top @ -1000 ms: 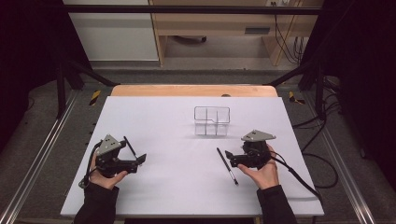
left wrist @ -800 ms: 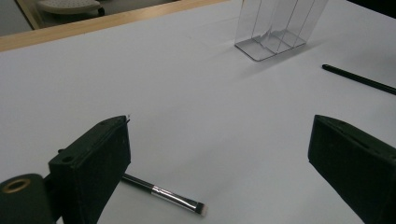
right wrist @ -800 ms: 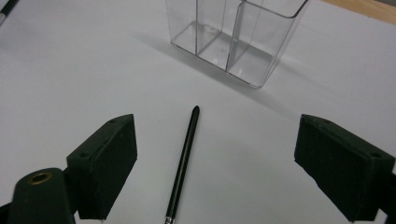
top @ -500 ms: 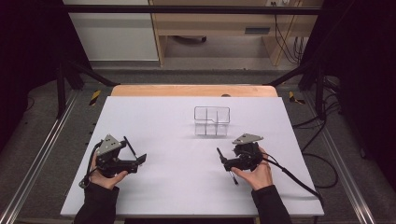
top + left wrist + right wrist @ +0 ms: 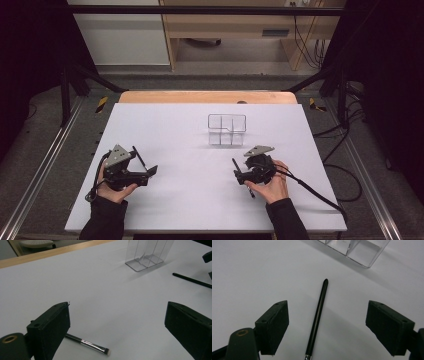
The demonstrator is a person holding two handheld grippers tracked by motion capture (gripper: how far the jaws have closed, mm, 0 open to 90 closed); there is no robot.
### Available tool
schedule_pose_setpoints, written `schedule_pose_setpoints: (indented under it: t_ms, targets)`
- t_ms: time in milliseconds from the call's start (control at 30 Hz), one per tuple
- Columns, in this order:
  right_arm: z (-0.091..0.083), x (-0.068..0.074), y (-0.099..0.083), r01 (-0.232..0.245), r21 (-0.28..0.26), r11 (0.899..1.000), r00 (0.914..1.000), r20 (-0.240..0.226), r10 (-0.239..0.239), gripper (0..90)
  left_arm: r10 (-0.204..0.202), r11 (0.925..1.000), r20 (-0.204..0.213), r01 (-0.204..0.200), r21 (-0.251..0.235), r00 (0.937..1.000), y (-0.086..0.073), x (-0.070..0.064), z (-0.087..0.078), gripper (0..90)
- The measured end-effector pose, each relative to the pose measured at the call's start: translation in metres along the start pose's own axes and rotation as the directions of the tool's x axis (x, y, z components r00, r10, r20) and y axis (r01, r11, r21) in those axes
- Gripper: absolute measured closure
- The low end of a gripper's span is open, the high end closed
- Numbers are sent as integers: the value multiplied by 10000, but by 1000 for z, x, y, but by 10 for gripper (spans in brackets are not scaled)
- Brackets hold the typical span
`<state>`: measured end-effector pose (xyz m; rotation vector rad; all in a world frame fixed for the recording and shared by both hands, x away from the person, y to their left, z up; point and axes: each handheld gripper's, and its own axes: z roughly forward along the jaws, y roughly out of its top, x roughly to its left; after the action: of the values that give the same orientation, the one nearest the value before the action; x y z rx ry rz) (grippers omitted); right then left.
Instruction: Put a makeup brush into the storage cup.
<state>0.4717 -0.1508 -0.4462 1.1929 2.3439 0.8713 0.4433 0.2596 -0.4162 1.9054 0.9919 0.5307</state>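
Observation:
A slim black makeup brush (image 5: 318, 312) lies on the white table (image 5: 180, 130), its handle pointing toward a clear divided organizer (image 5: 227, 129). My right gripper (image 5: 327, 315) is open and low over this brush, one jaw on each side of it, not touching. In the high view the right gripper (image 5: 243, 169) covers the brush's (image 5: 234, 163) middle. My left gripper (image 5: 145, 169) is open near the table's left front. A second brush (image 5: 87, 343) with a silver ferrule lies beneath its left jaw, bristles toward me. Nothing is between the left gripper's (image 5: 117, 320) jaws.
The organizer (image 5: 147, 255) stands upright and holds nothing, beyond the middle of the table. A wooden strip (image 5: 207, 96) runs along the far table edge. Metal rails (image 5: 45, 165) flank the table, with cables (image 5: 345, 185) on the floor at the right.
My right gripper has moved left and slightly forward, coming down over the black brush that lay beside it. The left gripper has stayed put.

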Motion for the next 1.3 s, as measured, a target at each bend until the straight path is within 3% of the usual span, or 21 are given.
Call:
schedule_pose_setpoints:
  t_ms: [200, 567, 800, 1300]
  targets:
    - [3, 2, -1, 205, 245, 9995, 9998, 49, -207, 249, 44, 10000, 28, -44, 32, 10000, 0, -1, 0, 56]
    - [13, 4, -5, 332, 919, 9952, 9978, -603, -277, 511, 103, 9999, 51, -103, 44, 9999, 0, -2, 1, 59]
    - [18, 5, -6, 363, 1257, 9914, 9972, -700, -276, 656, 134, 9999, 95, -135, 73, 9999, 0, -3, 2, 61]
    - [18, 5, -6, 398, 1331, 9903, 9963, -814, -291, 804, 194, 9997, 137, -196, 114, 9997, 0, -4, 2, 66]
